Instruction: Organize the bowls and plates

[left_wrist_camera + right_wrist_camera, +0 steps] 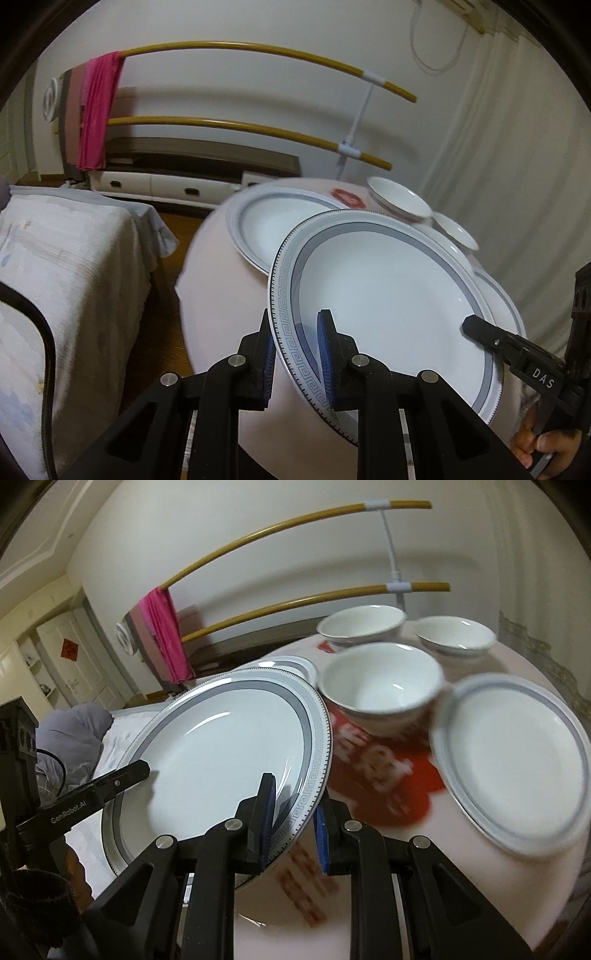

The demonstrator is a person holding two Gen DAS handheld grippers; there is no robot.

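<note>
Your left gripper (297,354) is clamped on the near rim of the big plate (391,306), and your right gripper (293,827) pinches the opposite rim, so you carry it between both tools, tilted above the round table (221,295). It looks like glazed china: stiff, fairly heavy, slick and easily chipped. The patterned rim is the only sound place to hold, with the pads seated well in. Other plates (513,760) and bowls (380,686) sit close by on the table, so lower it gently and level.
</note>
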